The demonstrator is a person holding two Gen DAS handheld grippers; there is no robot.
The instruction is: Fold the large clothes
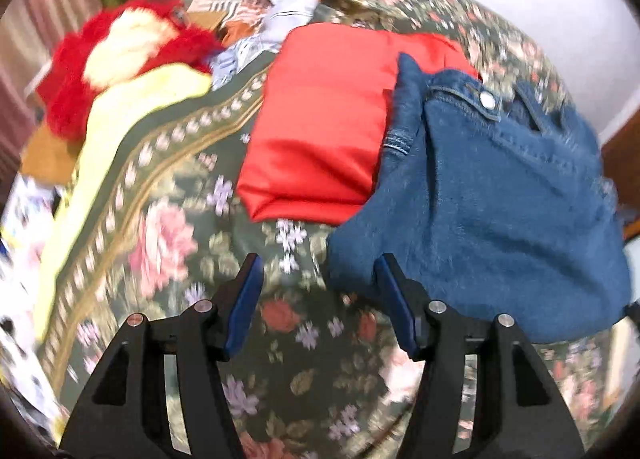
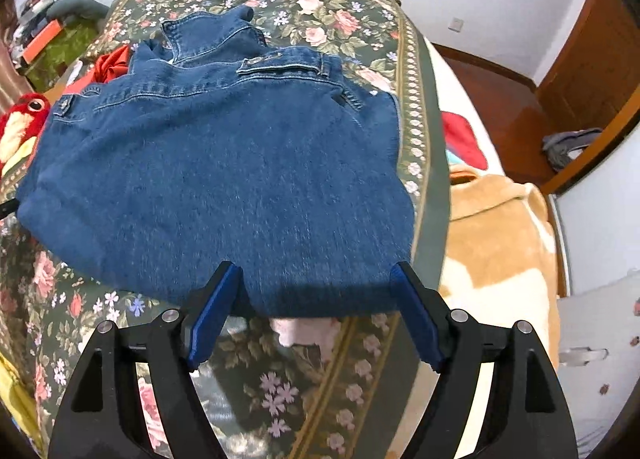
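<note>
One red folded garment [image 1: 320, 119] lies touching the denim jacket [image 2: 224, 179], plush parrot [image 1: 116, 55] beyond.

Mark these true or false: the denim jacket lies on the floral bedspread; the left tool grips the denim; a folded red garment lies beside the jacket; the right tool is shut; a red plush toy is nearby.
1. The denim jacket lies on the floral bedspread. True.
2. The left tool grips the denim. False: open, nothing between its fingers.
3. A folded red garment lies beside the jacket. True.
4. The right tool is shut. False: open.
5. A red plush toy is nearby. True.
</note>
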